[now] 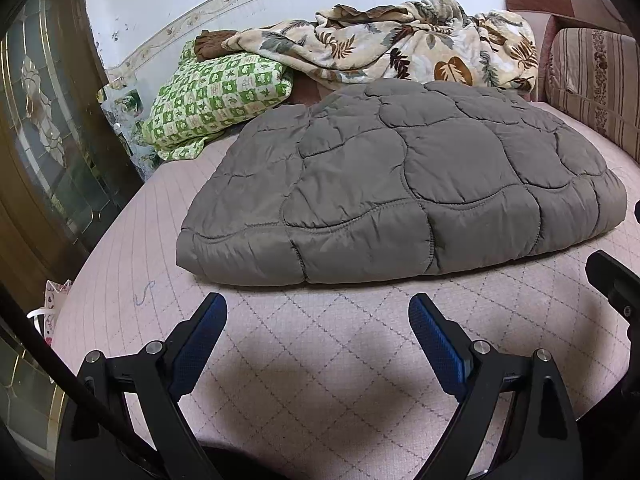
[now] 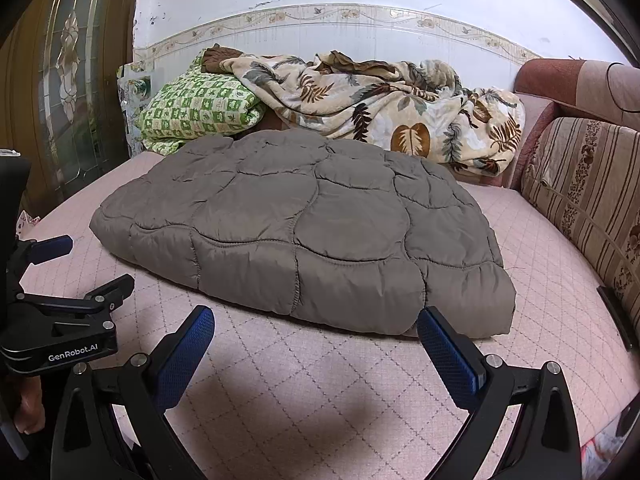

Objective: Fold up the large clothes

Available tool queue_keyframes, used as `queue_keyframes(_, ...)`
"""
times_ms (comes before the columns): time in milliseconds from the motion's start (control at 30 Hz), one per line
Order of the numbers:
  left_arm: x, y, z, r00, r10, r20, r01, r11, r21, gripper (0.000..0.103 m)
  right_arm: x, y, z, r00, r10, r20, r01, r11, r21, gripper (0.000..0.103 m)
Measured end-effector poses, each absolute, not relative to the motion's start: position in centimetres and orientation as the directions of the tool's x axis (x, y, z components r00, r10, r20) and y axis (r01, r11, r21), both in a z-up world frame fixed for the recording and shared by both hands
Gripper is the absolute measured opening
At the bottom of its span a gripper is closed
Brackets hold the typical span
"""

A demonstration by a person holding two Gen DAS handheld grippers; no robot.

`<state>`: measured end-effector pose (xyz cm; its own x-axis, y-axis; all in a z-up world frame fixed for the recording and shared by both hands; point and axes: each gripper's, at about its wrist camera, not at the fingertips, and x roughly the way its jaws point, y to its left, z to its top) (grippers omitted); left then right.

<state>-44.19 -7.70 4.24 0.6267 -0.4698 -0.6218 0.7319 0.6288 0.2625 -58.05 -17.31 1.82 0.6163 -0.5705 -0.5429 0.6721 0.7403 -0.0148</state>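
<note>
**Folded grey puffer on the bed, both claws wide open with nothing in them**

So here's the setup. The big grey quilted padded garment (image 1: 404, 184) is lying folded into a thick flat bundle on the pale pink mattress cover with the diamond stitch pattern (image 1: 328, 344). From the left claw (image 1: 318, 308) it sits straight ahead, just past the fingertips, not touching them. Same deal from the right claw (image 2: 316, 320): the bundle is right in front, its near edge close to the tips but apart from them, and its thick right corner is just beyond the right-hand blue pad (image 2: 448, 352).

Both claws have their jaws spread wide and there's only bare mattress cover between the fingers. Neither one is holding anything. The left claw also shows up at the left edge of the right wrist view, beside the right one, with part of a hand (image 2: 30, 412) under it.

Further back, beyond the garment from either claw, there's a green and white checked cushion (image 1: 216, 100) on the far left and a crumpled cream blanket with a brown leaf print (image 1: 404, 44) heaped along the white wall. Off to the right of the claws is a striped brown and beige upholstered cushion (image 2: 588, 184). To the left is a dark wooden door with patterned glass (image 1: 44, 120).
</note>
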Motion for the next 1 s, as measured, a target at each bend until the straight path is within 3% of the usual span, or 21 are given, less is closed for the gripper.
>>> queue_keyframes(1000, -44.26, -7.68, 4.22, 0.628, -0.47, -0.621, 0.732, 0.628, 0.265, 0.092, -58.44, -17.65, 1.84, 0.615, -0.571, -0.544, 0.674, 0.738, -0.012, 0.102)
